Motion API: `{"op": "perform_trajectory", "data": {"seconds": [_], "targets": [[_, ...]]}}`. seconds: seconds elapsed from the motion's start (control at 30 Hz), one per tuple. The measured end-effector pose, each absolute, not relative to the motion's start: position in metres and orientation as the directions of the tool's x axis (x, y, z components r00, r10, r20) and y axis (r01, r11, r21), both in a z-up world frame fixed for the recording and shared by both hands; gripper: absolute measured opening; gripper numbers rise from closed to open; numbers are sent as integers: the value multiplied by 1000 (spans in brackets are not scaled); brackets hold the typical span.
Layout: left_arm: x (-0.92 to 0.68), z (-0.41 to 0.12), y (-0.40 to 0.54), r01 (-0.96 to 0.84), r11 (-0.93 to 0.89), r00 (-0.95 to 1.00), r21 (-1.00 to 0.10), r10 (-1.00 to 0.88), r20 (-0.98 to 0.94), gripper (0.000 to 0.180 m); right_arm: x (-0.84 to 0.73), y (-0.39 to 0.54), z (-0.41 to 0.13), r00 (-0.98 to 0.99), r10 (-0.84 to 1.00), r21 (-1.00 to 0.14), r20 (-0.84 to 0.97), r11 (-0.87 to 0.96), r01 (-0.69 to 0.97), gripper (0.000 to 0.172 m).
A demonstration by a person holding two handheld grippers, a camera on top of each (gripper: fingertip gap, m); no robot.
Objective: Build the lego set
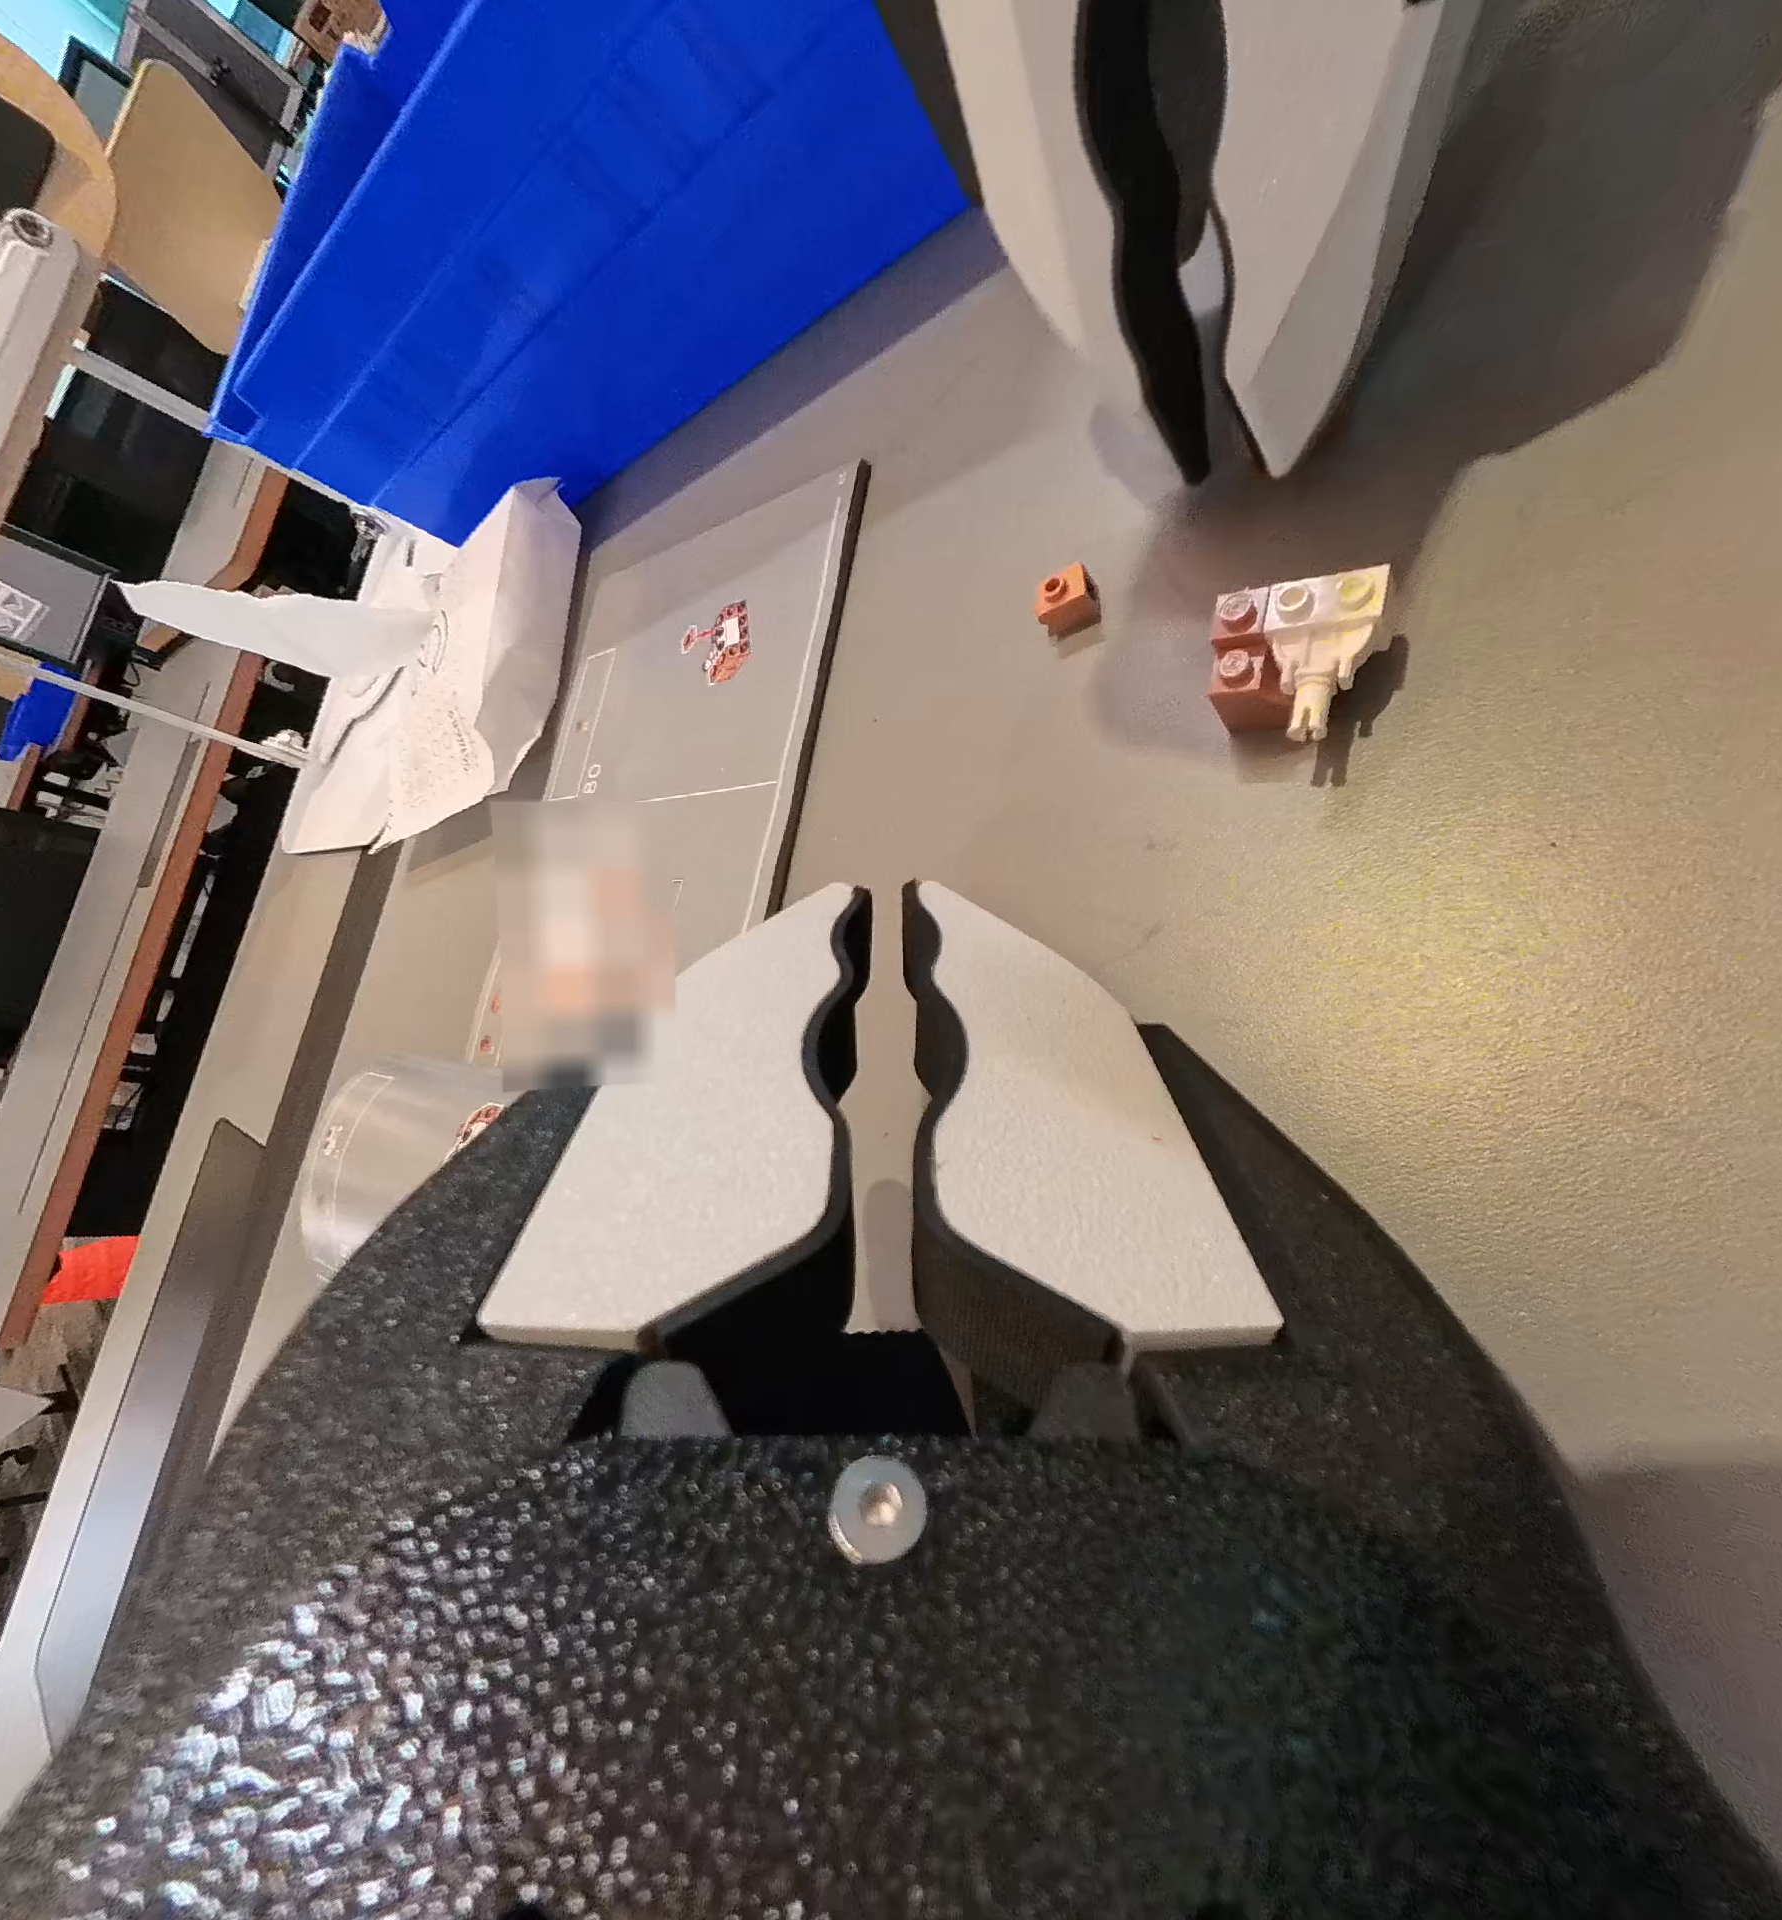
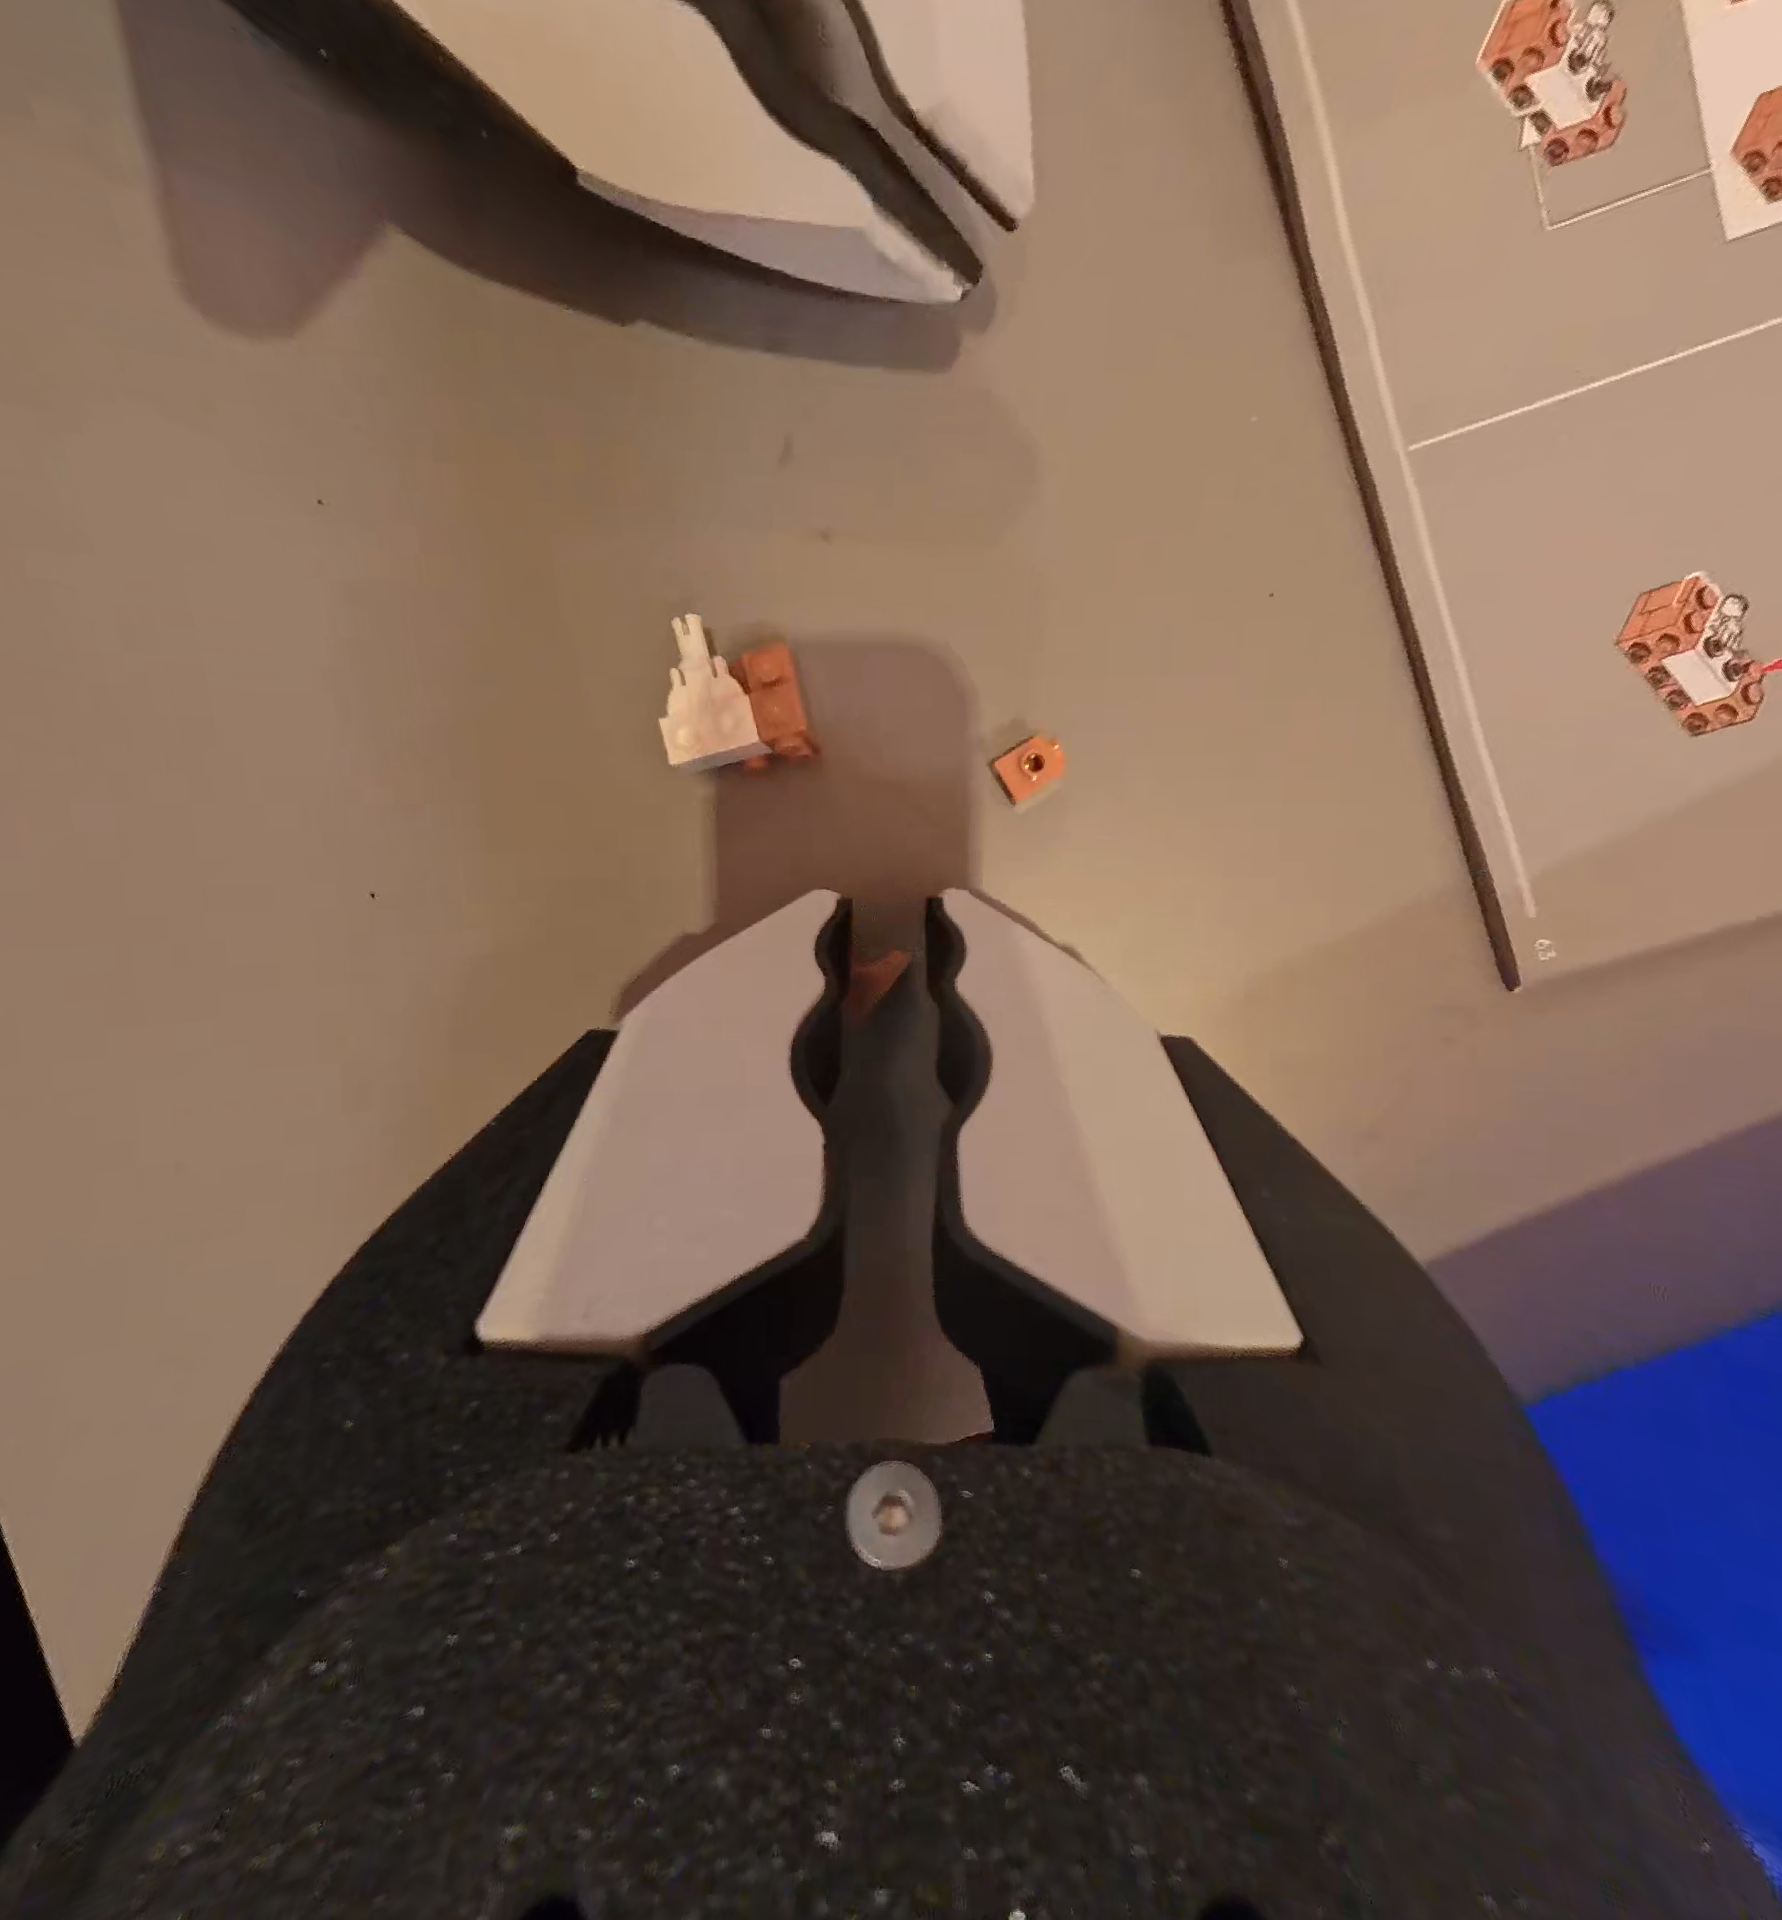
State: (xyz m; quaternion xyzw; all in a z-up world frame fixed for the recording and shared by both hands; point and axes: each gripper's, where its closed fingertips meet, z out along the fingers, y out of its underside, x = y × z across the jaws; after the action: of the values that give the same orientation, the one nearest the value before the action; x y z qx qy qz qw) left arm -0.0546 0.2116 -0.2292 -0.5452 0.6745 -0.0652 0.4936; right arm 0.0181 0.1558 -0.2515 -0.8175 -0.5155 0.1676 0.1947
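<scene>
My left gripper [image 1: 887,899] is nearly closed on nothing, a thin gap between the pads, over the matte grey tabletop [image 1: 1489,1039]. My right gripper [image 2: 887,914] has a small brown brick piece [image 2: 871,982] between slightly parted pads; I cannot tell if they press it. White-and-brown brick assembly [image 2: 731,707] at 11 o'clock, single orange stud brick [image 2: 1029,766] at 1, grey instruction booklet [image 2: 1593,416] at 2. Blue plastic bin [image 1: 606,229] and chairs [image 1: 191,197] behind.

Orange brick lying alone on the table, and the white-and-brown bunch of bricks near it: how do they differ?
The orange brick is one piece; the bunch is several bricks joined. The orange brick is one colour; the bunch is white and brown. The bunch is bigger and has a white peg sticking out; the orange brick is a plain block. Both lie on the grey table, apart.
</scene>
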Motion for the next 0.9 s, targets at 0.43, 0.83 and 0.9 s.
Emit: {"op": "perform_trajectory", "data": {"seconds": [0.43,0.83,0.9], "targets": [[-54,-233,211,-674,397,70,-622,-805,-590,5,100,195,-107,525,851,-737,8,-350,579,20],[-65,-236,230,-691,324,143,-646,-815,-562,5,240,298,-151,773,631,-603,70,-590,537,23],[-66,-236,231,-690,318,147,-650,-818,-556,5,245,302,-158,772,630,-579,82,-600,551,24]]}}
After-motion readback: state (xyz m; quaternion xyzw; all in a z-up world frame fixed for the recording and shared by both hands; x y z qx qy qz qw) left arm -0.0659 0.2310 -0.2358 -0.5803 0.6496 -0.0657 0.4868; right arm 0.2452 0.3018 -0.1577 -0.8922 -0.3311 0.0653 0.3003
